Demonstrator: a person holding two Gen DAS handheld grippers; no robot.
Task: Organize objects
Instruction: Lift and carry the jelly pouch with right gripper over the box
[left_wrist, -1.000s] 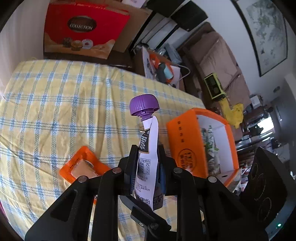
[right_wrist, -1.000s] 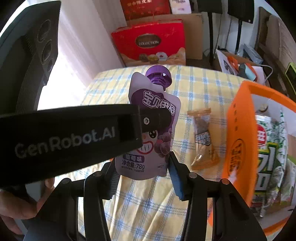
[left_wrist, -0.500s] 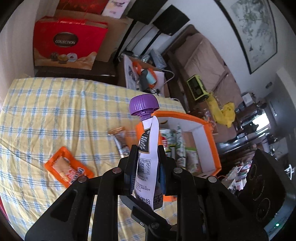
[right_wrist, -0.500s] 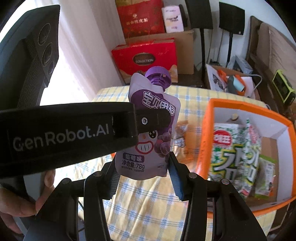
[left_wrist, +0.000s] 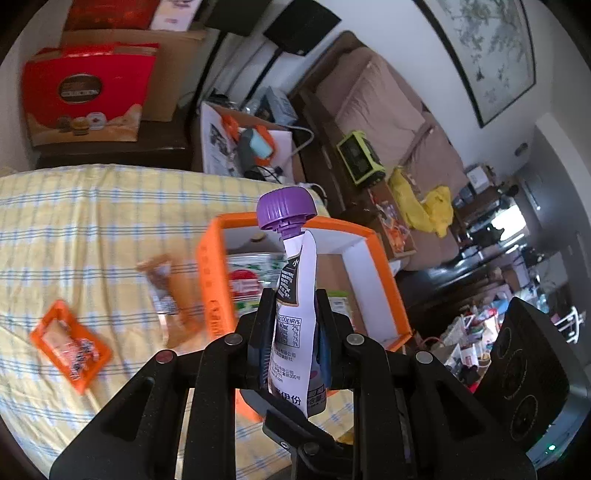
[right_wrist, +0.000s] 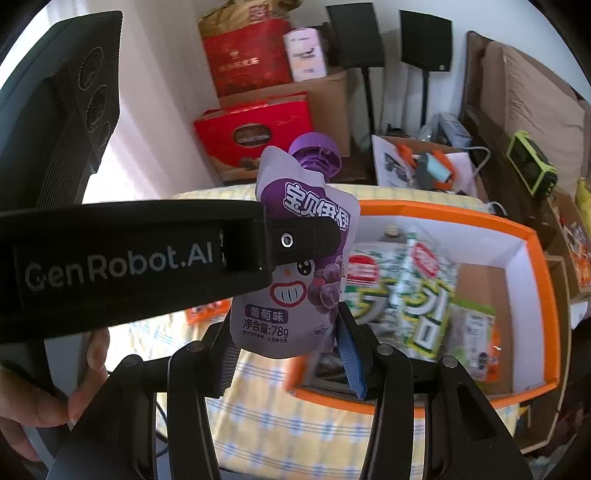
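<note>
A purple grape drink pouch (left_wrist: 295, 295) with a purple screw cap is held upright in the air by both grippers. My left gripper (left_wrist: 291, 332) is shut on its edges. My right gripper (right_wrist: 284, 343) is shut on the pouch's (right_wrist: 295, 266) lower sides, with the left gripper's finger crossing in front. Beyond the pouch stands an orange box (left_wrist: 218, 266) with white inside, holding seaweed snack packs (right_wrist: 417, 295). An orange snack packet (left_wrist: 70, 343) and a brown packet (left_wrist: 166, 288) lie on the yellow checked tablecloth.
The table's far edge faces red gift boxes (left_wrist: 85, 92), cardboard boxes and a carton of tools (left_wrist: 251, 144). A sofa (left_wrist: 373, 107) stands to the right. A hand (right_wrist: 44, 398) holds the left gripper at lower left in the right wrist view.
Both grippers with the pouch have moved right and up towards the orange box, which now sits more centred and shows its inside.
</note>
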